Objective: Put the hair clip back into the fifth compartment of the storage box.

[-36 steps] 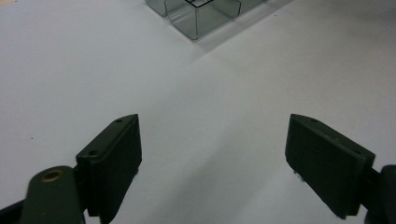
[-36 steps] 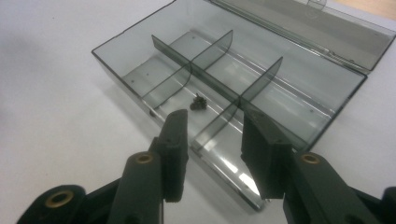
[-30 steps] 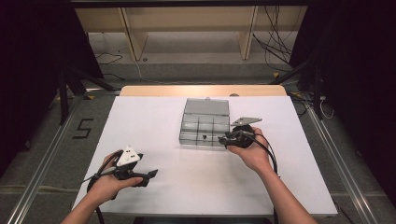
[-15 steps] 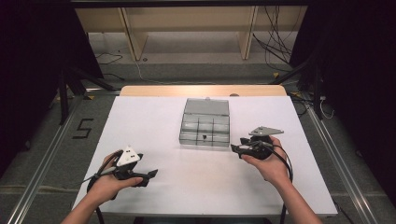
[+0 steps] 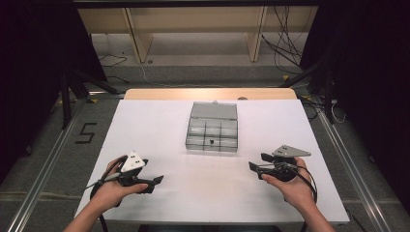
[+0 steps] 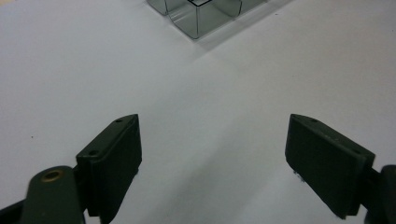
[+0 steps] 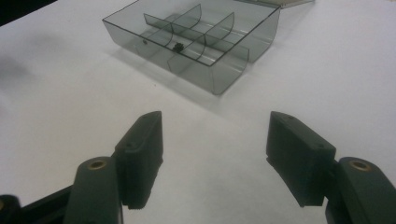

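Resting on the white surface [image 5: 159, 121], a clear compartment box [image 5: 212, 131] is being kept at its middle, lid open, with a small dark part [image 5: 211, 142] lying in one front compartment. The right gripper [image 5: 257, 163] is being held near the box's right front corner, well apart from it; its fingers [image 7: 140, 154] have just been opening and are standing apart with nothing between them. The left gripper [image 5: 154, 180] is being held at the near left, its fingers [image 6: 114, 158] spread wide and empty.
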Demonstrator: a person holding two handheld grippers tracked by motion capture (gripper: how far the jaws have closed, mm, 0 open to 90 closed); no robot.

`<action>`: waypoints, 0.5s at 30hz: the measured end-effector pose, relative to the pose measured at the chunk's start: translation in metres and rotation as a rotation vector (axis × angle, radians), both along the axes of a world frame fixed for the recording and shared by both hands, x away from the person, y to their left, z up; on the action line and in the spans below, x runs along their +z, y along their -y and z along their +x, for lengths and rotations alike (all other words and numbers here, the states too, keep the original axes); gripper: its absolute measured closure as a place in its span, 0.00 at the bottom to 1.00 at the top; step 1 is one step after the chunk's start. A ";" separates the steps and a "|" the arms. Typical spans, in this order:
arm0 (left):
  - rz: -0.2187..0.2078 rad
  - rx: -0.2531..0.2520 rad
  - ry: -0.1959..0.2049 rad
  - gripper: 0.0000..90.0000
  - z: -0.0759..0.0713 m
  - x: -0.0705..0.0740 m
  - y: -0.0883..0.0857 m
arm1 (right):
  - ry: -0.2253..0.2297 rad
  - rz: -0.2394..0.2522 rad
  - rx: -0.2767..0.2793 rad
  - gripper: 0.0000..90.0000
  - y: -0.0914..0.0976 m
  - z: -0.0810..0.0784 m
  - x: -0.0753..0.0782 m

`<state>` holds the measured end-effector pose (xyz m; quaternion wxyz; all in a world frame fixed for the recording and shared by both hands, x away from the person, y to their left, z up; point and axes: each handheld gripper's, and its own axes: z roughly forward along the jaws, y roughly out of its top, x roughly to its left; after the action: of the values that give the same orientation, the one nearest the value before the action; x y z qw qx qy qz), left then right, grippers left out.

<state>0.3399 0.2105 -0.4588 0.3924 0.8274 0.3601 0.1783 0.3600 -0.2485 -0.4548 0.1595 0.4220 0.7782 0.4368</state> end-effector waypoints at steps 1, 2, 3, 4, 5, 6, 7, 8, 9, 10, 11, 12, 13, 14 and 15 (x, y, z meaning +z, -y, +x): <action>0.000 0.000 0.000 0.20 0.000 0.000 0.000 | -0.001 0.001 -0.002 0.41 0.001 -0.002 0.000; -0.001 0.000 -0.001 0.20 0.000 0.000 0.000 | 0.003 -0.001 0.001 0.40 0.001 -0.003 -0.001; 0.000 0.000 0.000 0.20 0.000 0.000 0.000 | 0.001 0.000 0.000 0.40 0.002 -0.005 -0.001; 0.000 0.001 0.000 0.20 0.000 0.000 0.000 | 0.000 0.002 0.000 0.40 0.002 -0.006 -0.002; -0.001 0.000 0.000 0.20 0.000 0.000 0.000 | 0.001 0.000 0.002 0.40 0.003 -0.008 -0.002; 0.001 0.000 0.000 0.20 0.000 0.000 0.000 | 0.000 -0.001 0.002 0.39 0.003 -0.009 -0.003; 0.001 -0.001 0.000 0.20 0.000 0.000 0.000 | -0.001 0.000 0.003 0.39 0.003 -0.011 -0.003; 0.001 -0.001 0.000 0.20 0.000 0.000 0.000 | -0.003 -0.002 0.004 0.39 0.004 -0.012 -0.004; 0.005 -0.003 0.000 0.20 0.000 0.000 0.000 | 0.000 -0.002 0.007 0.38 0.004 -0.013 -0.005; 0.000 0.000 0.001 0.20 0.000 0.000 0.000 | -0.003 -0.006 0.009 0.38 0.004 -0.015 -0.005; 0.001 0.000 0.001 0.20 0.000 0.000 0.000 | -0.003 -0.007 0.010 0.38 0.004 -0.016 -0.006; 0.002 0.000 0.001 0.20 0.000 0.000 0.000 | -0.003 -0.008 0.011 0.38 0.005 -0.018 -0.006; 0.002 0.000 0.000 0.20 0.000 0.000 0.000 | -0.004 -0.006 0.011 0.38 0.005 -0.019 -0.006; 0.002 0.000 0.001 0.20 0.000 0.000 0.000 | -0.004 -0.009 0.011 0.38 0.006 -0.021 -0.007; 0.006 -0.003 0.000 0.20 0.000 0.000 0.000 | -0.005 -0.009 0.011 0.38 0.006 -0.022 -0.007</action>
<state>0.3399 0.2107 -0.4586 0.3902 0.8291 0.3582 0.1789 0.3381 -0.2548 -0.4621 0.1572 0.4181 0.7829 0.4331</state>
